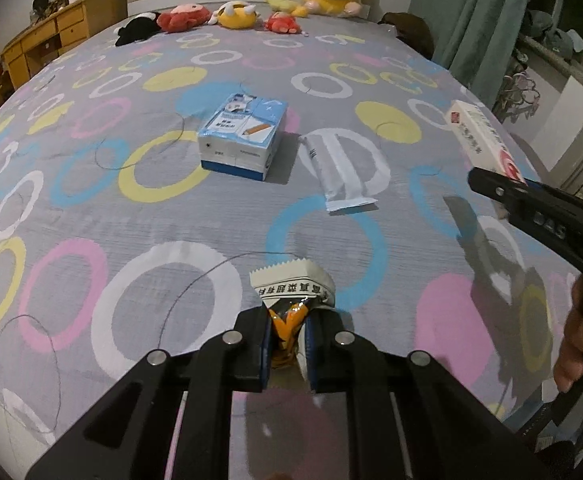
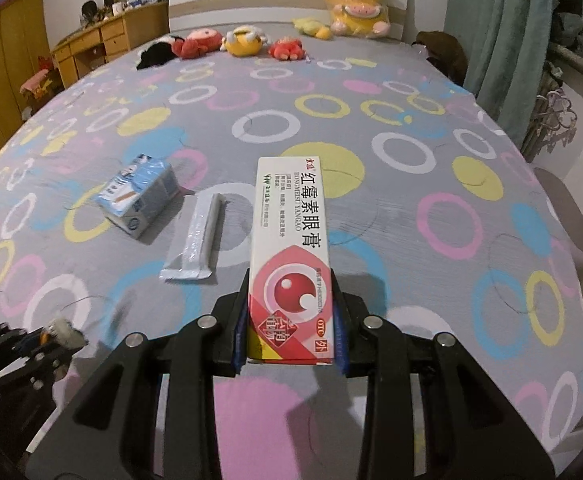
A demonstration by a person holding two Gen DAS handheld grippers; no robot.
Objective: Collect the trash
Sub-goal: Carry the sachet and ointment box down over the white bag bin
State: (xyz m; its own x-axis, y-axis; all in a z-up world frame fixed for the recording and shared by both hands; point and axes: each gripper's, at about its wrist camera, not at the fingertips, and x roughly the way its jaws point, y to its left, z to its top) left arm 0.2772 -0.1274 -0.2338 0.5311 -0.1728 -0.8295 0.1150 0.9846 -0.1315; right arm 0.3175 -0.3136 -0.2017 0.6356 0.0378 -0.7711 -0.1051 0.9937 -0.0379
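Two hand-held grippers over grey ring-patterned bedspread (image 1: 91, 208), each loaded.
Left gripper (image 1: 287, 332): clamped on crumpled white-orange snack wrapper (image 1: 291, 288). Right gripper (image 2: 291, 336): clamped on long white-red cardboard ointment box (image 2: 289, 240).

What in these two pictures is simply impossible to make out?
- Snack wrapper: left view, its lower half hidden between the left tool fingers.
- Same wrapper, right view: motion-blurred at the left edge.
- Ointment box: its underside, behind the right tool.
- Silver pouch: print too small.
- Desk clutter: too small.
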